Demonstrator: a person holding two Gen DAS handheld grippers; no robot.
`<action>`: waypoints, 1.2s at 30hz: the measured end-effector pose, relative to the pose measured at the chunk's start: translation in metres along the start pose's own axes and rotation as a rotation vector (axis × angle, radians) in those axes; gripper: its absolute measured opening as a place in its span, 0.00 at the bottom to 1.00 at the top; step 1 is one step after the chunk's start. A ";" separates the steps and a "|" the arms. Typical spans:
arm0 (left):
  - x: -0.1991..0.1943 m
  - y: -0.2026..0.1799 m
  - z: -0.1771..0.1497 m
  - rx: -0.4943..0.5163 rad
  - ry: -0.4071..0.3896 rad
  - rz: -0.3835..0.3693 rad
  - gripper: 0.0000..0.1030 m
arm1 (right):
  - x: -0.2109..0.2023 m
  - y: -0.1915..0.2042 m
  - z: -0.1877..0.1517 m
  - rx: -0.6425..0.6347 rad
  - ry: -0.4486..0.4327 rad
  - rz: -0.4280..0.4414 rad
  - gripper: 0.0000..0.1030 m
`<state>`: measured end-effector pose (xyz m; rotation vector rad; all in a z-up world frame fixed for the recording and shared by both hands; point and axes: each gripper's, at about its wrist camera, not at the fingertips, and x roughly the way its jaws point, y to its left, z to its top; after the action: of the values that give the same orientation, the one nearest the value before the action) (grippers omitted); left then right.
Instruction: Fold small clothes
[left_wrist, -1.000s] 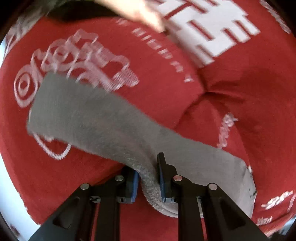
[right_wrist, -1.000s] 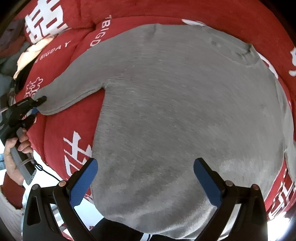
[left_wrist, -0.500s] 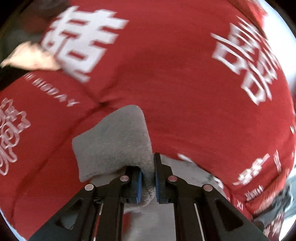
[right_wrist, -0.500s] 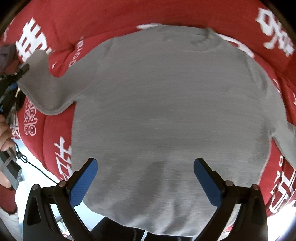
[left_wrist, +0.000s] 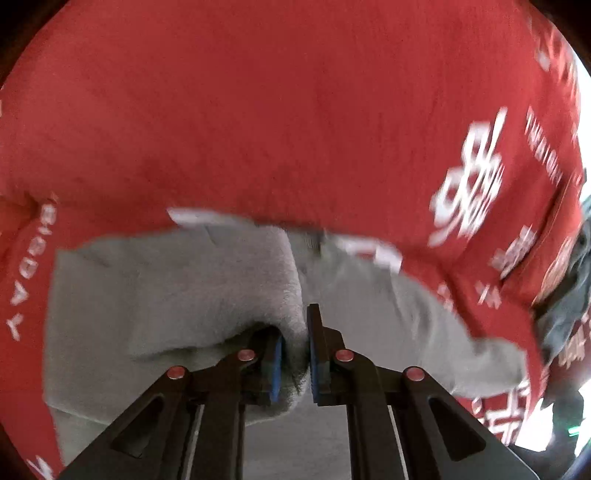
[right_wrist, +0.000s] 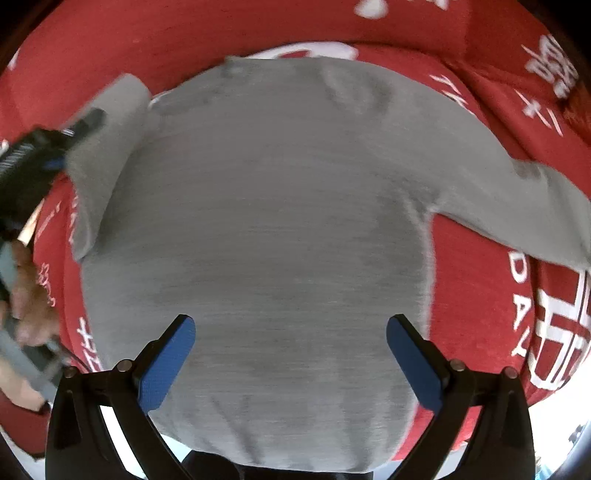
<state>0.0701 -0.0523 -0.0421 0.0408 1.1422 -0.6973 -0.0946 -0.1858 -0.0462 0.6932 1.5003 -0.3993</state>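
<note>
Looking along my left gripper (left_wrist: 295, 354), I have it clenched on the grey sweater's sleeve cuff (left_wrist: 291, 332), folding it inward. From the right view, my right gripper (right_wrist: 291, 354) hangs released above the sweater (right_wrist: 277, 240) spread on the red blanket (right_wrist: 480, 295); next I lay the sleeve flat.

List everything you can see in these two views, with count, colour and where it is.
sweater: one, grey, spread flat on the blanket, its left sleeve lifted in over the body
blanket: one, red with white print, under the sweater
dark cloth: one, dark grey, right edge of the left wrist view, too blurred to name
left gripper: one, black with blue pads, shut on the sleeve cuff
right gripper: one, black with blue pads, open above the sweater's hem
hand: one, holding the left gripper's handle
</note>
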 end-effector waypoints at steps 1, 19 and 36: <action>0.013 -0.005 -0.006 0.006 0.036 0.020 0.13 | 0.001 -0.007 0.000 0.013 0.000 -0.001 1.00; -0.069 0.096 -0.013 -0.055 -0.003 0.277 0.78 | -0.031 0.044 0.042 -0.304 -0.151 0.002 1.00; -0.005 0.204 -0.003 -0.258 0.177 0.251 0.61 | 0.059 0.198 0.087 -0.796 -0.232 -0.292 0.14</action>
<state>0.1737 0.1124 -0.1031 0.0272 1.3617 -0.3245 0.1021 -0.0824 -0.0759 -0.1971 1.3846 -0.0698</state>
